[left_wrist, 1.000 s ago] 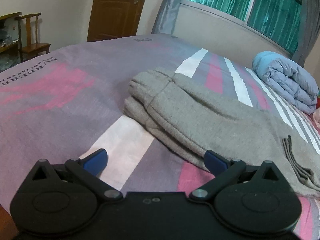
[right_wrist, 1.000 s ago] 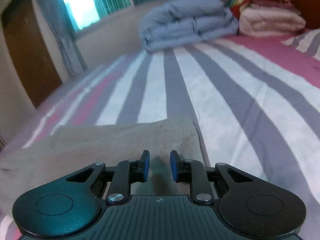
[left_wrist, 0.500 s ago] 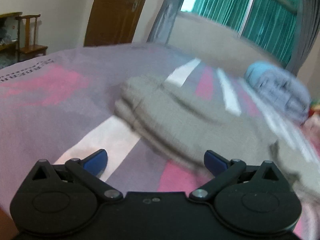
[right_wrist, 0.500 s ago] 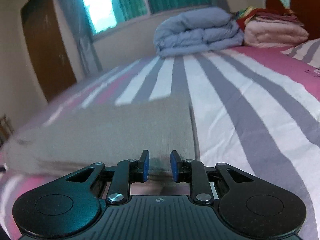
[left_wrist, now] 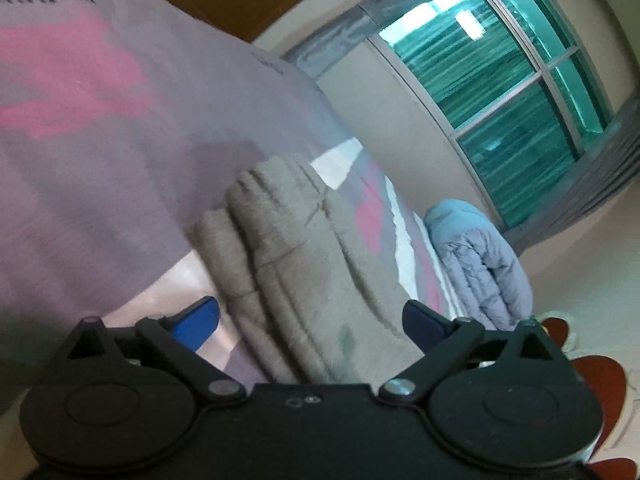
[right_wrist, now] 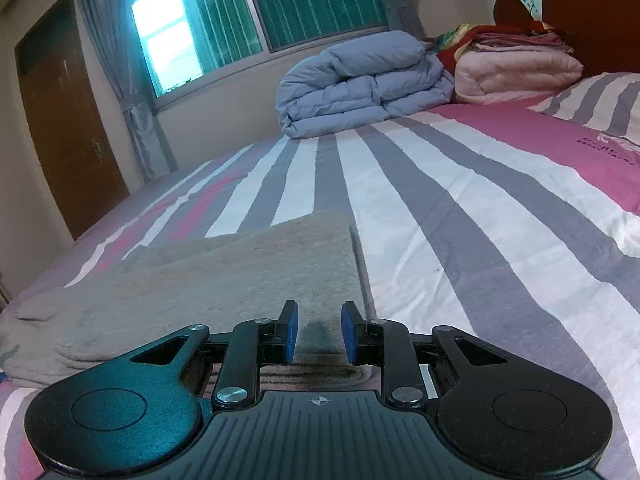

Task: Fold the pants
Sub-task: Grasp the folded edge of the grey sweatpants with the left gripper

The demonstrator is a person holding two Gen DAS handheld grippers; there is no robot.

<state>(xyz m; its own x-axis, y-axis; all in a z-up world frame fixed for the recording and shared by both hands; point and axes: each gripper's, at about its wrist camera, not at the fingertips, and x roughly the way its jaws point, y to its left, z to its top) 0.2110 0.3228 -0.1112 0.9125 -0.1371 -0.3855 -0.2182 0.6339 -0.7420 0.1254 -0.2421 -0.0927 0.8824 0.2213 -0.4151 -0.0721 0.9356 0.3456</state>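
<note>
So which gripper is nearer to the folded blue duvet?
Hard to tell. Both the left gripper and the right gripper sit at the grey pants, with the duvet beyond.

Two wrist cameras, both riding low over the bed

I'm seeing the left view rolling sideways, looking close along the grey pants toward the window; the right view is sitting level at the pants' other end, sharing the blue quilt.

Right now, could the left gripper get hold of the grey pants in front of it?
Probably yes. The left gripper has its jaws wide and just starting to close, with the bunched end of the grey pants lying between them on the bed. Nothing blocks the way.
</note>
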